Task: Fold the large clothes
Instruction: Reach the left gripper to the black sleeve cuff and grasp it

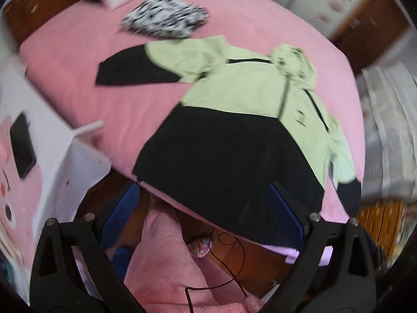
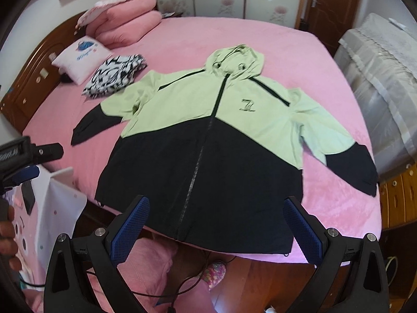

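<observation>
Lay spread flat on the bed (image 2: pixel 325 60), jacket (image 2: pixel 208 135) wholly unfolded; hovered wide and empty, left hand-held gripper (image 1: pixel 203 203) and right hand-held gripper (image 2: pixel 216 214); all folding remained

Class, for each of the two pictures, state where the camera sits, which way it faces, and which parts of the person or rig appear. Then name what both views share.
Left wrist: sits on the left gripper, looks from the bed's foot across the green-and-black hooded jacket; its own open fingers show.
Right wrist: sits on the right gripper, faces the jacket squarely; open fingers, the left gripper and a hand show.
Shared: jacket, pink bed, black-and-white patterned garment.
</observation>
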Tool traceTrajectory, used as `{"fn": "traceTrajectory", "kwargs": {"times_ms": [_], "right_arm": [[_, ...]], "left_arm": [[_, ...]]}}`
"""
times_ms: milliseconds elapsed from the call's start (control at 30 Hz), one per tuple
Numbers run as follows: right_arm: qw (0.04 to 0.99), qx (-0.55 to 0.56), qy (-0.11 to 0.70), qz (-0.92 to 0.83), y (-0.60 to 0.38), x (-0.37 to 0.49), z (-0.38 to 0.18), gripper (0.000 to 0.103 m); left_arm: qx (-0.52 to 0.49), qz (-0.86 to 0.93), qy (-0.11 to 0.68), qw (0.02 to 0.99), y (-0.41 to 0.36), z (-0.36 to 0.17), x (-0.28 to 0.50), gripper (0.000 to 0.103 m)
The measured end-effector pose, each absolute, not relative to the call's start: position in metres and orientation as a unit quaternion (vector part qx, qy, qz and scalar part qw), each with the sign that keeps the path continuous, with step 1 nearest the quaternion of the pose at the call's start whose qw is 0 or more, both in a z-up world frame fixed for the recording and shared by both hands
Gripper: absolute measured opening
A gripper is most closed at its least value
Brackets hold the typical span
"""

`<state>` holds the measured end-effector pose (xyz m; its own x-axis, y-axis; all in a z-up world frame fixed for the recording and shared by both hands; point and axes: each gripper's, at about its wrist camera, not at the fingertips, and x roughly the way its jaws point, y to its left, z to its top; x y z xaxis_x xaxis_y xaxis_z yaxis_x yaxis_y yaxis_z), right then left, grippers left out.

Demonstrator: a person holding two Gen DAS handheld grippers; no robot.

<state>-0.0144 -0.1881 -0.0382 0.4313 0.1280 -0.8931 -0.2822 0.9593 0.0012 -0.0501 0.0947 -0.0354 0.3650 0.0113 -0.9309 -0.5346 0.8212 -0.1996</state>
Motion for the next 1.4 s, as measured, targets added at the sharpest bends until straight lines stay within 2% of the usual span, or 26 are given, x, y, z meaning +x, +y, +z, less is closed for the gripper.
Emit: {"fn": "traceTrajectory", "kwargs": {"times_ms": [300, 433, 600, 833, 1033, 1100, 1200, 1267, 1300, 1333, 1400], "right_arm": [[0.802, -0.102, 0.576, 0.12, -0.137, 0.026, -0.091, 0.103], [0.785, -0.106, 0.601, 0.11, -0.096, 0.05, -0.116, 0.103], [0.758, -0.11, 0.634, 0.108, -0.031, 0.084, -0.145, 0.103], [0.749, -0.101, 0.646, 0.108, 0.05, 0.118, -0.17, 0.103], [0.714, -0.093, 0.687, 0.101, 0.072, 0.118, -0.2, 0.103], [0.705, -0.091, 0.698, 0.091, 0.072, 0.116, -0.208, 0.103], [0.699, -0.091, 0.705, 0.082, 0.07, 0.117, -0.214, 0.103], [0.701, -0.097, 0.702, 0.079, 0.071, 0.118, -0.214, 0.103], [0.702, -0.099, 0.701, 0.078, 0.069, 0.117, -0.213, 0.103], [0.703, -0.101, 0.699, 0.077, 0.069, 0.118, -0.212, 0.103], [0.704, -0.101, 0.699, 0.076, 0.068, 0.119, -0.211, 0.103]], "left_arm": [[-0.359, 0.214, 0.546, 0.727, 0.226, -0.1, -0.025, 0.097], [-0.358, 0.243, 0.558, 0.708, 0.285, -0.134, 0.016, 0.097], [-0.428, 0.296, 0.587, 0.621, 0.371, -0.194, 0.058, 0.097], [-0.433, 0.349, 0.598, 0.577, 0.454, -0.266, 0.105, 0.097], [-0.524, 0.396, 0.554, 0.511, 0.507, -0.322, 0.104, 0.095], [-0.55, 0.394, 0.537, 0.504, 0.516, -0.337, 0.102, 0.089], [-0.584, 0.395, 0.505, 0.498, 0.527, -0.355, 0.095, 0.085], [-0.598, 0.399, 0.481, 0.501, 0.531, -0.359, 0.09, 0.076], [-0.601, 0.4, 0.471, 0.506, 0.533, -0.359, 0.088, 0.067], [-0.598, 0.402, 0.465, 0.515, 0.534, -0.358, 0.086, 0.053], [-0.575, 0.408, 0.465, 0.536, 0.534, -0.354, 0.085, 0.035]]}}
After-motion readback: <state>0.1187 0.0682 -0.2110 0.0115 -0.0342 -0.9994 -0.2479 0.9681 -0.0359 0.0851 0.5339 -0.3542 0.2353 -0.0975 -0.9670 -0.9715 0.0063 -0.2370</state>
